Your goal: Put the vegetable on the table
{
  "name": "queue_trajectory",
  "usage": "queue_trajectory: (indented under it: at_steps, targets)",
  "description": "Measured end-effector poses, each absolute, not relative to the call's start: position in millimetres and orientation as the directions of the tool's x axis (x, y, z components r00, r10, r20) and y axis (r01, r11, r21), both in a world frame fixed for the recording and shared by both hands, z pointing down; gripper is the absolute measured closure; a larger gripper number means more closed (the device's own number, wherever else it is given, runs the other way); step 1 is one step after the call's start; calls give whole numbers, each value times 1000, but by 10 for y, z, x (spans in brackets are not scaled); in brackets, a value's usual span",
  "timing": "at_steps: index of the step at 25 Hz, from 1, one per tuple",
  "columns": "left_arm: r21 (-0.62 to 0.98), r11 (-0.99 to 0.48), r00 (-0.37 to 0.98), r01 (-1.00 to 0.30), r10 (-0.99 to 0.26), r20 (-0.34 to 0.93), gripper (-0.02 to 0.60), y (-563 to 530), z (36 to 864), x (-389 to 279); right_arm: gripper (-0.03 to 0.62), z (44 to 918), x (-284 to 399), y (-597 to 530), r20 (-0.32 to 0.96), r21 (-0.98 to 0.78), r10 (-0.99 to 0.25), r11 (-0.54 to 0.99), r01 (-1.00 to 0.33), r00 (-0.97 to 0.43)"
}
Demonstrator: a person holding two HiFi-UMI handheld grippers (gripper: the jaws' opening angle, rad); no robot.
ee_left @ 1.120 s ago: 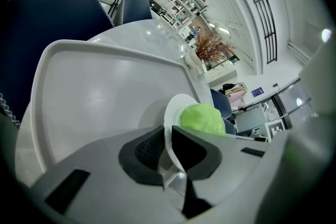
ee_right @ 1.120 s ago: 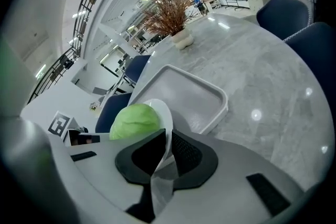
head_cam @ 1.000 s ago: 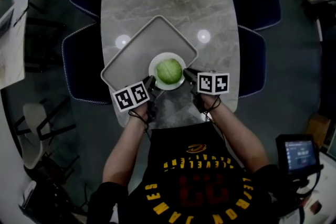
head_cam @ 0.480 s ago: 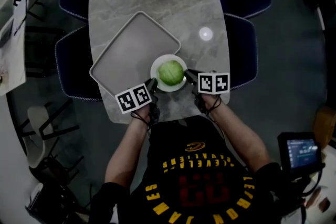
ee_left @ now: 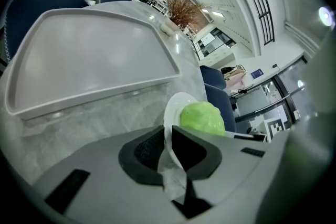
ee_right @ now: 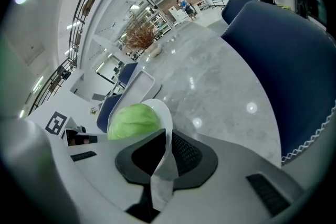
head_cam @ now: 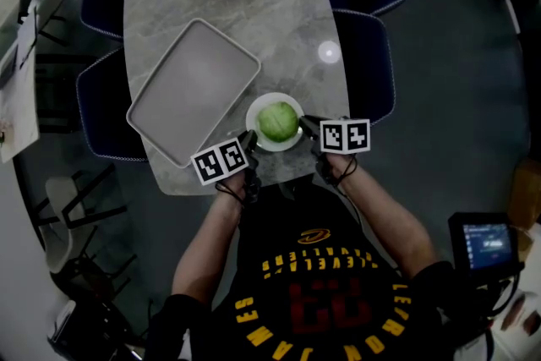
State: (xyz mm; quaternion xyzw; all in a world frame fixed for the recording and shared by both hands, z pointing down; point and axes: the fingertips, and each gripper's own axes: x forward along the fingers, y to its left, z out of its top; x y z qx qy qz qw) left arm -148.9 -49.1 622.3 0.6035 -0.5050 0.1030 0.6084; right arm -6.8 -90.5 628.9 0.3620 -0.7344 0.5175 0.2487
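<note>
The round, pale green, leafy vegetable (head_cam: 277, 121) sits on a smooth white plate (head_cam: 256, 109) between your two grippers. Your left gripper (head_cam: 248, 140) pinches the plate's thin rim on one side and your right gripper (head_cam: 307, 125) pinches the opposite side, dark ribbed jaws closed down on it. Beyond your left fingers a flat grey tray (head_cam: 193, 89) with rounded corners lies on the veined marble table (head_cam: 279, 13). You cannot tell whether the plate touches the tabletop.
</note>
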Motion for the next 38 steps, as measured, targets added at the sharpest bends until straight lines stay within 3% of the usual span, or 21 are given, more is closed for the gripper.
queue_trajectory:
  at_steps: [15,38]
  targets:
    - [638,200,517,-743,-434,738,536,-450,6385,-767,551,6429,690,-741,762,-562,-309,119,-818,-569]
    - [620,181,505,-764,-432,748,535,-430,6662,-724,551,6696,759,-716,715,-608,-335,134,-782,-614]
